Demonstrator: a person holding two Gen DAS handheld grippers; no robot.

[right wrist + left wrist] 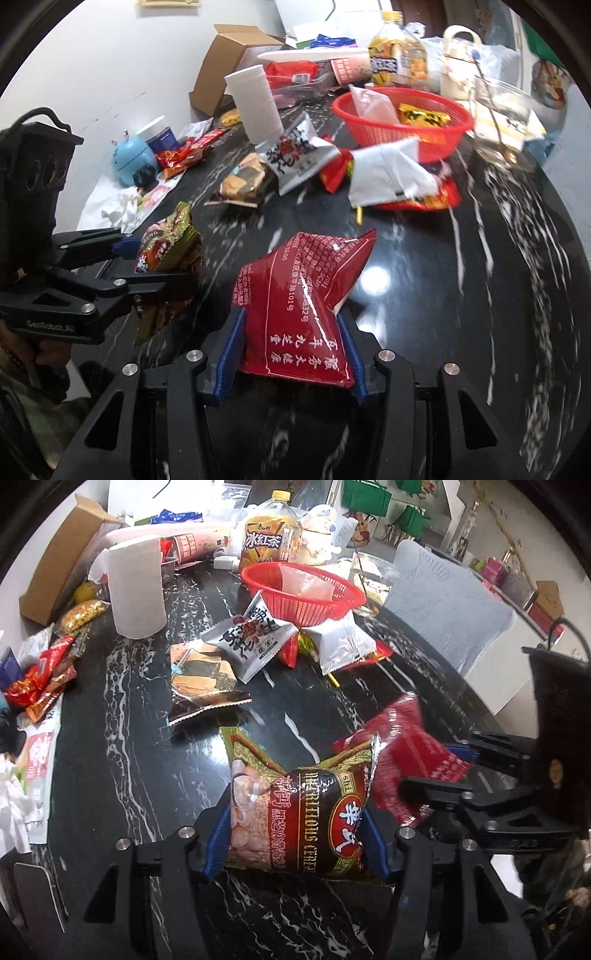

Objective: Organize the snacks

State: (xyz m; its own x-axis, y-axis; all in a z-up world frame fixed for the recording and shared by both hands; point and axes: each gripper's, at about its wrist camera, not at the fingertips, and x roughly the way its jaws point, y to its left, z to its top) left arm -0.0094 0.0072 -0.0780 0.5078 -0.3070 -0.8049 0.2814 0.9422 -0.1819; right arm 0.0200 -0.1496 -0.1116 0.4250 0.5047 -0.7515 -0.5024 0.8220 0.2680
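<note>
Two snack packs are being carried above the black marbled desk [122,738], so the step in hand is judged to be transport toward the red basket [436,146], seen in the upper right of the right wrist view. The brown cereal pack [295,812] is being clamped between the blue fingers [218,834] of the left gripper [295,843], low in the centre of the left wrist view. The red pack [299,314] is being pinched by the right gripper [291,363], its fingers [227,365] pressed into the pack's sides, partly apart. The next move is judged to call for both packs being brought over the basket rim, past the loose silver sachets [384,173] lying in front of it, and released there.
</note>
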